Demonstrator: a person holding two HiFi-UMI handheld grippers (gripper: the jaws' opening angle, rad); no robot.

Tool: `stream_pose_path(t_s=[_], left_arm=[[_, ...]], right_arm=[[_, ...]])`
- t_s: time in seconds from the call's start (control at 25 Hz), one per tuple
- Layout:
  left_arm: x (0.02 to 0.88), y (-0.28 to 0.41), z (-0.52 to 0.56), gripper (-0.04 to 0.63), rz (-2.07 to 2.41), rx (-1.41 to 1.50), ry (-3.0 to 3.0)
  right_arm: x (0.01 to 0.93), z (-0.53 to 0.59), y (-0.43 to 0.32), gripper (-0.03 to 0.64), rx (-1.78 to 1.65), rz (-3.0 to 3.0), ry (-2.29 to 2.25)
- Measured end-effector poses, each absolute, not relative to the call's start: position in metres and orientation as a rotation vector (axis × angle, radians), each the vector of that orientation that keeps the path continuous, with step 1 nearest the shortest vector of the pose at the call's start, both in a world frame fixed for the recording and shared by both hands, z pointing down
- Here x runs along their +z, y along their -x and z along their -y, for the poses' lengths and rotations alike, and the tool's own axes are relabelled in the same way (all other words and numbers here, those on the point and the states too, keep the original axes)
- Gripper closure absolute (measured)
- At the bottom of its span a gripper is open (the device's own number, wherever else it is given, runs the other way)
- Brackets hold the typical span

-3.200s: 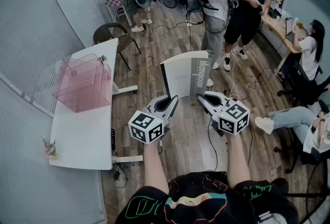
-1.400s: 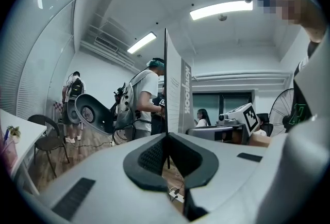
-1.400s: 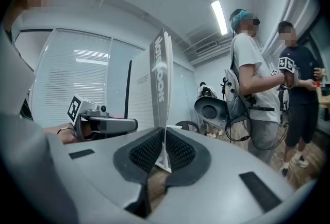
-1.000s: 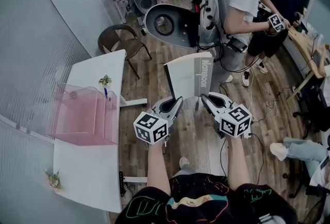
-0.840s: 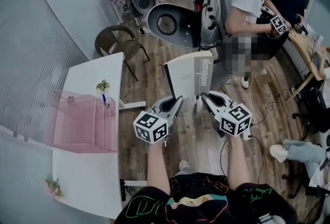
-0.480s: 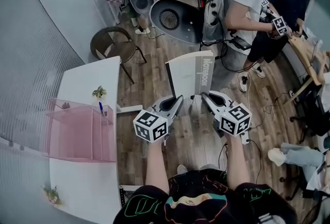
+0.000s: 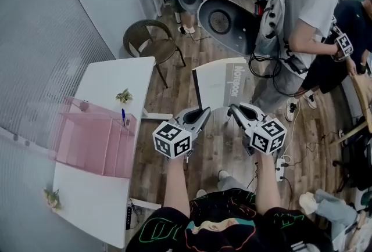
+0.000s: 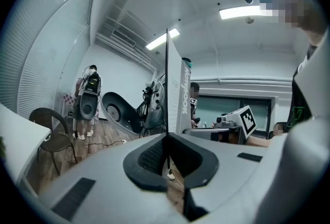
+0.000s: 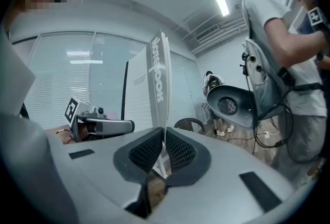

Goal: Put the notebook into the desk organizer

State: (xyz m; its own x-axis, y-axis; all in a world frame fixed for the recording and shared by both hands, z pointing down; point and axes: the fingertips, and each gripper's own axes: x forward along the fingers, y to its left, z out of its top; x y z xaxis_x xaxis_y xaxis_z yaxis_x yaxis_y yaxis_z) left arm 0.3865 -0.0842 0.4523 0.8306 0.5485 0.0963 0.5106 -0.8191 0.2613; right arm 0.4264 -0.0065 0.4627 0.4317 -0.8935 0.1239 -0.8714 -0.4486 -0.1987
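- Head view: white table (image 7: 93, 204) stands at left on the wood floor.
- Pink desk organizer (image 7: 96, 143) sits on the table, well apart from both grippers.
- Notebook (image 7: 224, 83) is upright in the air over the floor, right of the table and outside the organizer.
- Left gripper (image 7: 203, 111): jaws closed, pinching the thin lower left edge of the notebook's cover (left gripper view).
- Right gripper (image 7: 233, 109): jaws closed, clamped on the notebook's lower edge by the lettered spine.
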Motion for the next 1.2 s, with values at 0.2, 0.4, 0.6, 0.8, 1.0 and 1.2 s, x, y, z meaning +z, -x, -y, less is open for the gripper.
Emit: stream_pose_path(t_s=[0.2,0.4,0.6,0.8,1.0,1.2], left_arm=[[0.455,-0.385,0.137,0.587,-0.541,0.236,-2.814],[0.458,-0.368,0.178,0.587,-0.311,0.216,-2.830],[0.460,-0.320,0.223,0.587,-0.019,0.183,-2.823],[0.458,-0.276,0.253,0.586,0.224,0.166,-2.793],[0.457,-0.228,0.268,0.586,0.413,0.129,-2.727],[0.471,-0.173,0.288,0.586,0.556,0.057,-2.581]], right_arm=[[0.464,0.067,-0.437,0.597,-0.346,-1.819,2.428],[0.468,0.118,-0.431,0.596,-0.372,-2.018,2.278],[0.471,0.176,-0.394,0.596,-0.400,-2.261,2.069],[0.469,0.218,-0.355,0.597,-0.416,-2.419,1.903],[0.466,0.247,-0.313,0.597,-0.450,-2.561,1.728],[0.474,0.275,-0.260,0.597,-0.489,-2.692,1.599]])
